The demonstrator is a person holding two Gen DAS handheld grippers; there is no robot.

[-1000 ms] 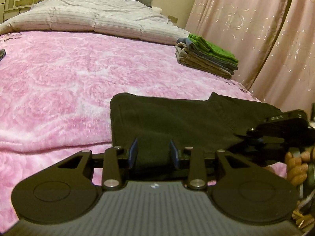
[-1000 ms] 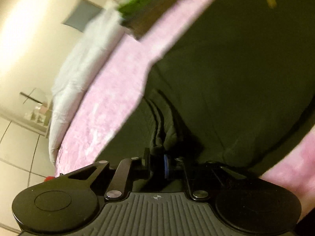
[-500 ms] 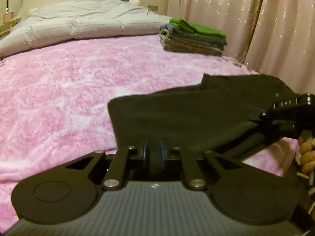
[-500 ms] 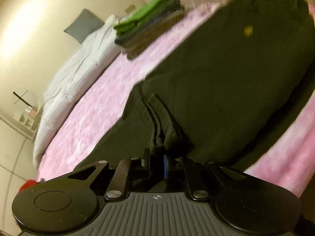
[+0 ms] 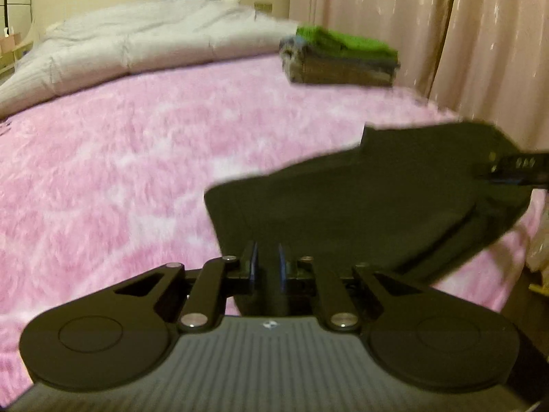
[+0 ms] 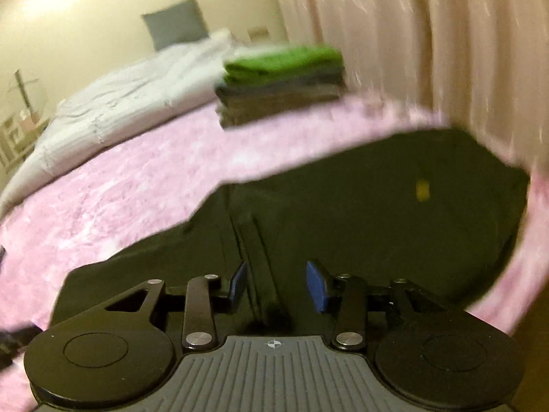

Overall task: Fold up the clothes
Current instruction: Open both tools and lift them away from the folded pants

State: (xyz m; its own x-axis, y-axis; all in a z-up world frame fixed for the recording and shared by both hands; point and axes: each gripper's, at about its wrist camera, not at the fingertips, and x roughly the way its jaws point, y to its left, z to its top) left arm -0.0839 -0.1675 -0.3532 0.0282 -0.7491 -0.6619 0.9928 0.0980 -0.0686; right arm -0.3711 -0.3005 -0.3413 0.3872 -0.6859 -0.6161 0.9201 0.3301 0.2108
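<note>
A black garment (image 5: 370,206) lies partly folded on the pink bed cover (image 5: 120,171). My left gripper (image 5: 267,267) is shut on its near edge and lifts that edge off the bed. In the right wrist view the same garment (image 6: 377,213) lies spread under my right gripper (image 6: 277,283), which is open with the cloth between its blue pads but not pinched. The right gripper also shows at the far right of the left wrist view (image 5: 518,168).
A stack of folded clothes with a green one on top (image 5: 339,56) sits at the far right of the bed; it shows in the right wrist view too (image 6: 281,82). A grey duvet (image 5: 137,51) lies at the head. Pink curtains (image 5: 446,34) hang along the right.
My left gripper closed on the garment's near edge and raised it. My right gripper opened and let go of the cloth, and its view swung level.
</note>
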